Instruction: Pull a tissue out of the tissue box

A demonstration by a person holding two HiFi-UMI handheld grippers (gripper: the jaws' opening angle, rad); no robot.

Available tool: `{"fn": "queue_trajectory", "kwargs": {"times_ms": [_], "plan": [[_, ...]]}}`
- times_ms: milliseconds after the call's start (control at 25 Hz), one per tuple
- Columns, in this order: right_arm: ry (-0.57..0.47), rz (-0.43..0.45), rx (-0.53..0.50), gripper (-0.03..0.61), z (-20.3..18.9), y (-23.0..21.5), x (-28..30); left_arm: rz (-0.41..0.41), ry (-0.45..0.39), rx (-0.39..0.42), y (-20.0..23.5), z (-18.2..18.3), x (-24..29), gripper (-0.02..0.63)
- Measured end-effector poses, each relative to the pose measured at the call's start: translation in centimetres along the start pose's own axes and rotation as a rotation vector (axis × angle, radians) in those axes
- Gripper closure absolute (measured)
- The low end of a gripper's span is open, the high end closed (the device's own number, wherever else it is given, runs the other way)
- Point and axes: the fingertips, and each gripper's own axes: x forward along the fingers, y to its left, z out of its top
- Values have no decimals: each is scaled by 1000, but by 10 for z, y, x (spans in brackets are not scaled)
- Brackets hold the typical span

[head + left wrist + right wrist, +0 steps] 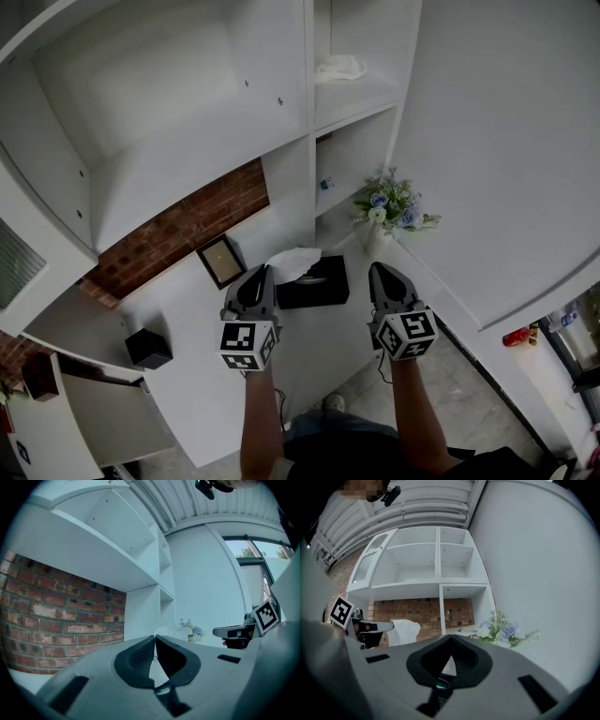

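Tissue box (323,281), black, sits on the white counter (192,319) at the foot of the shelving, with a white tissue (292,261) standing crumpled out of its top slot

Far left on the counter is a small black cube (148,348). Further right a dark picture frame (221,262) leans against the brick wall (178,230). Just right of the frame, the left gripper (265,272) points at the box's left end. Its own view shows the jaws closed, the tips meeting with nothing visible pinched between them, and the tissue rising just beyond the tips and slightly to their right. From the right gripper view, the tissue stands right beside the left gripper's tip; whether the two touch cannot be made out

Right of the box, the right gripper (377,270) is held just beside its right end, apart from it. Its jaws are closed too, tip against tip, and empty. Beyond it, near the corner by the tall white panel, a bunch of pale blue and white flowers (394,206) stands in a white vase (375,239). High in the shelving, a white cloth (339,67) lies on an upper shelf
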Motion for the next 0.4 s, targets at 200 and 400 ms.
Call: {"fn": "queue_trajectory", "kwargs": {"times_ms": [200, 400], "plan": [[6, 2, -4, 580, -1, 0, 2, -5, 6, -2, -1, -2, 2, 603], [7, 0, -3, 580, -1, 0, 3, -16, 15, -7, -1, -4, 3, 603]]}}
